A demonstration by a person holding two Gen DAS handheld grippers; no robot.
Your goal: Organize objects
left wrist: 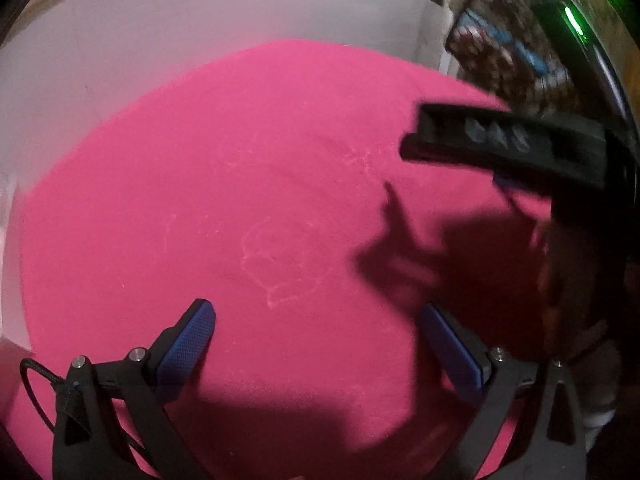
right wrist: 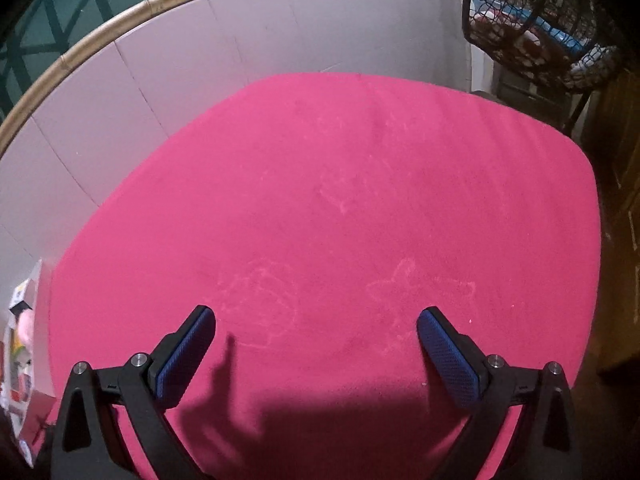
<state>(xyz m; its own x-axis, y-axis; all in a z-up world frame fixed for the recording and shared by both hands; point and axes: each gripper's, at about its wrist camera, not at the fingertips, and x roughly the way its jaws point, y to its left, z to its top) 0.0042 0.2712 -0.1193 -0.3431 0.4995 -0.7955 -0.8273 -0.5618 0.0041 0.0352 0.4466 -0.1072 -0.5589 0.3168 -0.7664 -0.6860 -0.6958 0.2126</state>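
A pink felt-covered table (left wrist: 240, 184) fills both views, and it also shows in the right wrist view (right wrist: 340, 200). No loose object lies on it in either view. My left gripper (left wrist: 316, 324) is open and empty above the near part of the table. My right gripper (right wrist: 316, 324) is open and empty above the table's near edge. The right gripper's black body (left wrist: 512, 140) with a blue pad shows blurred at the right of the left wrist view, raised above the table.
A grey panel wall (right wrist: 160, 60) curves behind the table. A black wire basket (right wrist: 532, 28) with things inside stands at the back right. Colourful boxes (right wrist: 20, 344) sit beyond the table's left edge. Gripper shadows fall on the near felt.
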